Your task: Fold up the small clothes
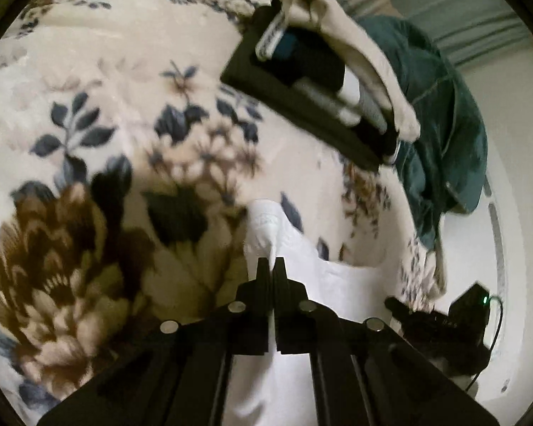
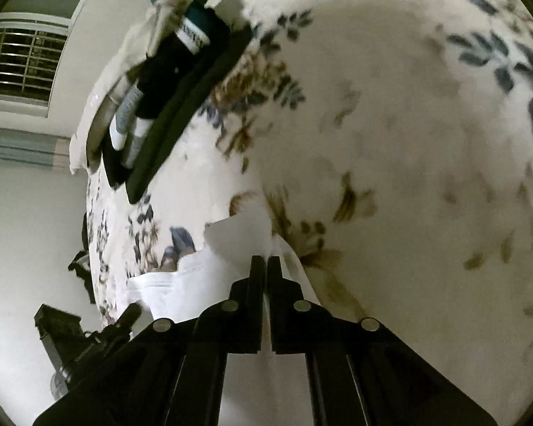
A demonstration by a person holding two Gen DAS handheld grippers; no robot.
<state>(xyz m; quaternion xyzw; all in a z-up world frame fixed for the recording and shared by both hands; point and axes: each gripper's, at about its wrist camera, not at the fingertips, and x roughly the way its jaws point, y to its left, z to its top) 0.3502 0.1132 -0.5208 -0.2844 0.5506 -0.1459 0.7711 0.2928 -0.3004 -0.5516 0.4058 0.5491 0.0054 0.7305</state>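
Note:
A small white garment (image 1: 302,266) hangs between both grippers above a floral blanket (image 1: 106,106). My left gripper (image 1: 273,262) is shut on one edge of it; the cloth bunches up past the fingertips and drapes down to the right. In the right wrist view my right gripper (image 2: 264,261) is shut on another edge of the white garment (image 2: 181,284), which spreads to the left. The other gripper shows at the lower right of the left wrist view (image 1: 440,323) and at the lower left of the right wrist view (image 2: 99,333).
A black tray (image 1: 302,106) holding rolled socks and folded items lies on the blanket, with a beige cloth (image 1: 341,32) draped over it. A dark green garment (image 1: 440,124) lies beside it near the bed edge. The tray (image 2: 181,106) and a window (image 2: 21,60) show in the right wrist view.

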